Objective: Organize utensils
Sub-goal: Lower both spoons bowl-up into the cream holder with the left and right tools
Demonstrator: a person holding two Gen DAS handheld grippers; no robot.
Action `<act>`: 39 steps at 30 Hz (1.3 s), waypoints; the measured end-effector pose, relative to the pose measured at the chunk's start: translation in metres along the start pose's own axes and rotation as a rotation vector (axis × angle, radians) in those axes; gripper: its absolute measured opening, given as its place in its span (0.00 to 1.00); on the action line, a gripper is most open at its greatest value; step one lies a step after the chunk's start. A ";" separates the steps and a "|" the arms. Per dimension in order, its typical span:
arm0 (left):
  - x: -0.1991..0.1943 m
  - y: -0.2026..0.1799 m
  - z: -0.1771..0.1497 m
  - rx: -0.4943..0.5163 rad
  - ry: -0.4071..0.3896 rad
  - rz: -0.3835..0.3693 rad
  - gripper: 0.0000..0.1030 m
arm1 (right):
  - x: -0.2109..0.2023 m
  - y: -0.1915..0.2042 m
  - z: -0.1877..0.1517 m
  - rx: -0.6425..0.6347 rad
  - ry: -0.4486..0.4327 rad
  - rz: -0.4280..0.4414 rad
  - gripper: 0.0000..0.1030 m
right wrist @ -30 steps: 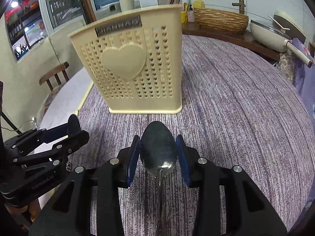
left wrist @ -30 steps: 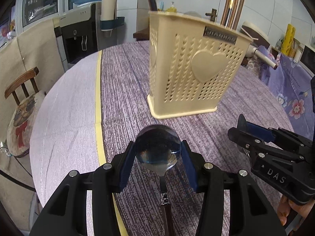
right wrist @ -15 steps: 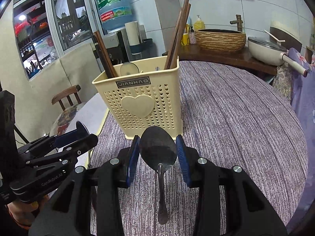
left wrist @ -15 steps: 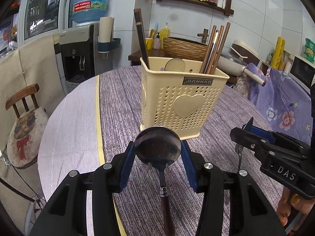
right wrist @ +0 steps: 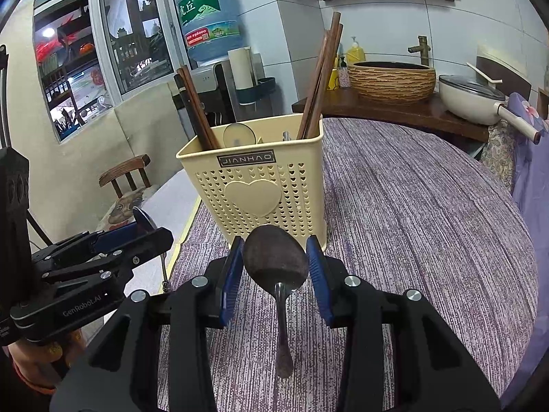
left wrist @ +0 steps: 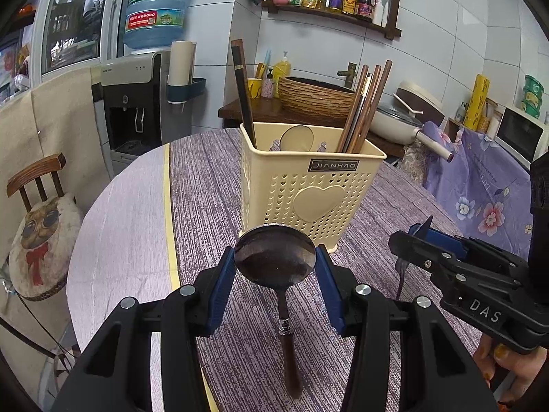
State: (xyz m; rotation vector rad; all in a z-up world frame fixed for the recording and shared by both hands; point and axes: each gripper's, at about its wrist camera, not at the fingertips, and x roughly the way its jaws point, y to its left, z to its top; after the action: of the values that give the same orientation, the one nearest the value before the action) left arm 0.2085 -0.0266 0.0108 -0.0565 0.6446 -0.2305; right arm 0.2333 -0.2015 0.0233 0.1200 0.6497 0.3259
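In the left wrist view, the left claw point(left wrist: 275, 264) sits at the lower middle of the frame, clenched on the round bowl of a dark-handled spoon point(left wrist: 275, 260), whose handle hangs down toward the bottom edge over the purple tabletop point(left wrist: 212, 185). The cream utensil basket point(left wrist: 308, 189) stands just above the spoon's bowl, at the centre of the frame, with dark chopsticks point(left wrist: 243, 92) in its left corner, brown chopsticks point(left wrist: 364, 106) in its right corner and a pale spoon bowl showing between them. The right claw point(left wrist: 420, 237) enters from the right edge with a thin handle drooping beneath it. To do this step well, the spoon should probably be carried above the rim, handle first, and let into the open middle gap clear of both chopstick bundles. In the right wrist view, the right claw point(right wrist: 276, 267) at the lower middle grips an all-metal spoon point(right wrist: 276, 264) by the sides of its bowl, handle hanging down; the basket point(right wrist: 260, 185) rises just above it, and the left claw point(right wrist: 137, 230) shows at the lower left. Both spoons hang loosely from rounded bowls, so slow, level travel should keep them from swinging or slipping, and going in one at a time would likely keep the two claws from crowding the narrow mouth.
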 end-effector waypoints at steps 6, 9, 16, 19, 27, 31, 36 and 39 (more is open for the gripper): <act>-0.001 0.001 0.001 -0.003 0.003 -0.013 0.45 | 0.002 0.002 0.001 0.003 0.000 0.002 0.37; -0.003 0.001 0.003 -0.007 -0.001 -0.018 0.45 | 0.002 0.003 0.003 0.013 -0.001 0.012 0.37; -0.015 0.001 0.018 -0.002 -0.035 -0.038 0.45 | -0.008 0.004 0.018 0.020 -0.034 0.039 0.37; -0.023 -0.001 0.033 0.006 -0.059 -0.063 0.45 | -0.015 0.007 0.031 0.007 -0.057 0.051 0.37; -0.057 -0.004 0.107 0.021 -0.206 -0.073 0.45 | -0.046 0.021 0.102 -0.035 -0.213 0.055 0.37; -0.061 -0.007 0.148 0.024 -0.284 -0.028 0.45 | -0.047 0.024 0.146 -0.031 -0.270 0.051 0.37; -0.044 -0.011 0.164 0.047 -0.303 0.013 0.45 | -0.028 0.023 0.171 -0.030 -0.297 0.017 0.37; -0.022 -0.009 0.152 0.048 -0.280 0.041 0.45 | -0.010 0.018 0.161 -0.030 -0.291 -0.007 0.37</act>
State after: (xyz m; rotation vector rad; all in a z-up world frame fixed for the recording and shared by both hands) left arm 0.2815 -0.0328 0.1462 -0.0283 0.3612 -0.1939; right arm 0.3195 -0.1889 0.1607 0.1331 0.3573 0.3039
